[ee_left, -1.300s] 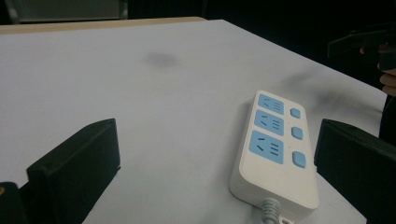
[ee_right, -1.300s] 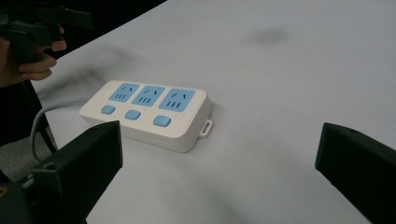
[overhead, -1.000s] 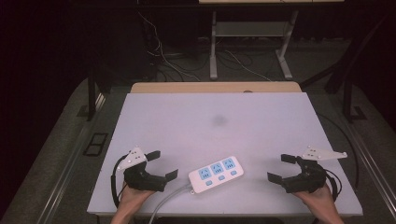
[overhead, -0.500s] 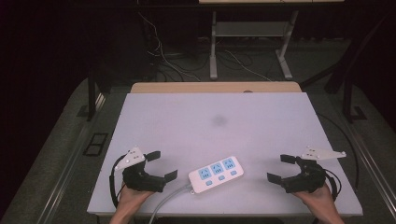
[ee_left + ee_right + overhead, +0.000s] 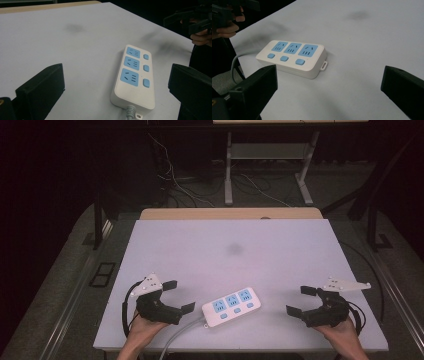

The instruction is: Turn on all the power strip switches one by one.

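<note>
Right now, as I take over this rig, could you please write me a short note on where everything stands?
Left tool: open, holding nothing, just left of the power strip.
Right tool: open, holding nothing, farther off to the strip's right.
Power strip: flat on the white table near the front edge, sockets up, between the two tools; its grey cable runs off the front edge.
Done: nothing that shows; the strip is untouched.
Left: probably to close in and grasp the strip.
</note>
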The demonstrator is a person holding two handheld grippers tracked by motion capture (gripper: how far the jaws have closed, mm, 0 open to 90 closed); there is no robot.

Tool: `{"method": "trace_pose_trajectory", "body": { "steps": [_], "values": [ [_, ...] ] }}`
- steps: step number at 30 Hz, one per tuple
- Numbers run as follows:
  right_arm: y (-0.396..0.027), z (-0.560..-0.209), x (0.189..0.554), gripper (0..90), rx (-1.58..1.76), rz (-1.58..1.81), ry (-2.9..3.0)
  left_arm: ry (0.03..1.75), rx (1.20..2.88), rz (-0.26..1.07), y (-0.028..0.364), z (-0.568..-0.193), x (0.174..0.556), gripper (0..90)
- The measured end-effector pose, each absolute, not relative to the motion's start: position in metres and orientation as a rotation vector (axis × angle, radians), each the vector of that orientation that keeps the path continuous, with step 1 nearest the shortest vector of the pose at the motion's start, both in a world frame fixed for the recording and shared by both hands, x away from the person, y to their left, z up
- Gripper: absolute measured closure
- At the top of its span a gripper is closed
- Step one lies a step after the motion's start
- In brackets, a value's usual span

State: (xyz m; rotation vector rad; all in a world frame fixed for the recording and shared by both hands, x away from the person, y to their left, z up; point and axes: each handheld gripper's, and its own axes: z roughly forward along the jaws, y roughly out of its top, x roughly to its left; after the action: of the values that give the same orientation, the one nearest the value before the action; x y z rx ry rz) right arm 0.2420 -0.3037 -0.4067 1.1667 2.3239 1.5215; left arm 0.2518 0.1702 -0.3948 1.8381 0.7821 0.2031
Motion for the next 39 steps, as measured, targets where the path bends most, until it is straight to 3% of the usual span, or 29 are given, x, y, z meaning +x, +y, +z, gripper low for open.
{"method": "trace_pose_trajectory", "body": {
  "steps": [39],
  "values": [
    [-0.303,-0.408,0.242,0.5,1.158,1.515,2.338,0.634,2.032,0.119,0.117,-0.372,0.271,0.1]
  ]
}}
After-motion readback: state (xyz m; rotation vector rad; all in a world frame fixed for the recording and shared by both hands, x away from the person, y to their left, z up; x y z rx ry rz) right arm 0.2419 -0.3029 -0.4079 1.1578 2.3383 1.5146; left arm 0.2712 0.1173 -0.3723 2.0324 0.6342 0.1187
